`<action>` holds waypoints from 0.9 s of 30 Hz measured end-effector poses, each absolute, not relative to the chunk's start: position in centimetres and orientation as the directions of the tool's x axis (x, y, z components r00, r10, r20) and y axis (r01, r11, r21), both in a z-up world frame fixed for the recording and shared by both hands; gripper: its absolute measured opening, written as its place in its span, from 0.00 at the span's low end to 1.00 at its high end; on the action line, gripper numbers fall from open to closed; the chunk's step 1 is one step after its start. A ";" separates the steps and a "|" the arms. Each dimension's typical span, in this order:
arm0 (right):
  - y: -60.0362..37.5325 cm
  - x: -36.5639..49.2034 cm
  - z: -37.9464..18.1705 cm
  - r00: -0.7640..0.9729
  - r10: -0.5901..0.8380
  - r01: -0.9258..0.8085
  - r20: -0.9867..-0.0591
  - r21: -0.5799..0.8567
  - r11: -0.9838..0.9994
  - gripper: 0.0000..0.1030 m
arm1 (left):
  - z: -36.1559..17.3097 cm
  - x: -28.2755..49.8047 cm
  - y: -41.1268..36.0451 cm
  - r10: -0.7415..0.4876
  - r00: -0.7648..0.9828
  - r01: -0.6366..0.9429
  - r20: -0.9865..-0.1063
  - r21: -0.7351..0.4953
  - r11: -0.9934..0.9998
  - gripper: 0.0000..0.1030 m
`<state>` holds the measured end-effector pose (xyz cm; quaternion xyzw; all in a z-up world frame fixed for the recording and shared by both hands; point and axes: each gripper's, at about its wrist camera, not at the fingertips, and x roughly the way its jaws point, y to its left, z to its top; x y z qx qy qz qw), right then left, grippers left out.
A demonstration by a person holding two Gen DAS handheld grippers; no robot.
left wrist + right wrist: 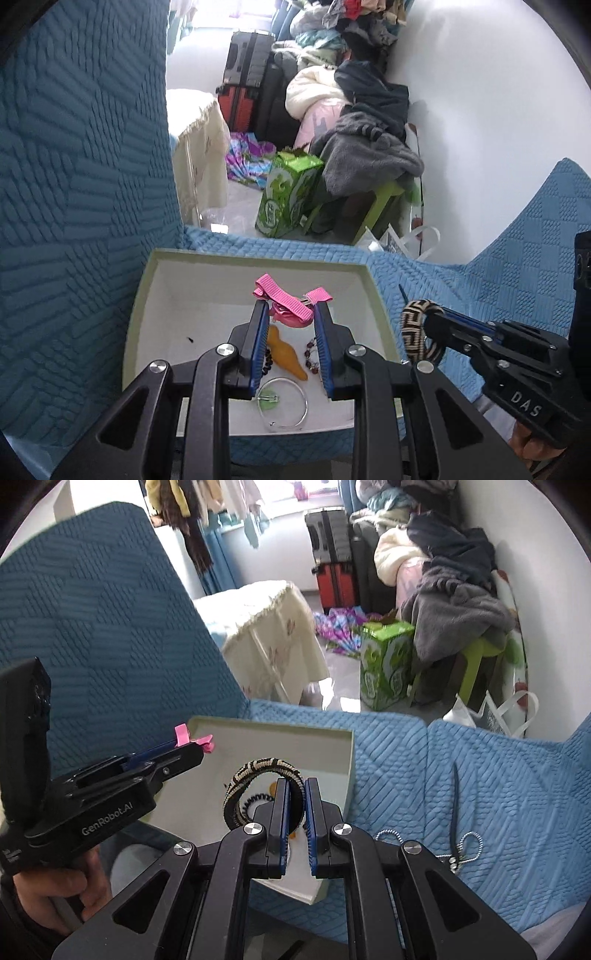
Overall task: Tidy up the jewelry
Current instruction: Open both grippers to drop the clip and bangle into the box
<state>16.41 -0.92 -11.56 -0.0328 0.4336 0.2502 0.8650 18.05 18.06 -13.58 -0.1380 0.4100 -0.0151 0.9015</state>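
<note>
A blue quilted sofa cover (85, 192) fills the scene, its seat carrying a shallow square cardboard box with a pale green rim (142, 291) and white floor. In the left wrist view the left gripper (290, 314) hangs over the box, its blue pads clamped on a pink ribbon hair clip (282, 300) that juts toward twelve o'clock. Below it on the box floor lie an orange-yellow pendant (286, 352), a dark red bead string (311, 356) at three o'clock of it, and a thin silver wire bangle (286, 406) at six o'clock. The right gripper (295, 797) pinches a black-and-cream woven bracelet (258, 771) above the box's right part. A dark cord with silver chain (460, 834) rests on the seat at three o'clock.
</note>
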 end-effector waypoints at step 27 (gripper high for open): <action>-3.3 18.1 -10.1 0.504 0.459 -0.464 -0.732 0.219 0.858 0.53 | -12.1 17.6 16.3 -0.006 0.710 -0.196 -0.705 -0.206 0.959 0.68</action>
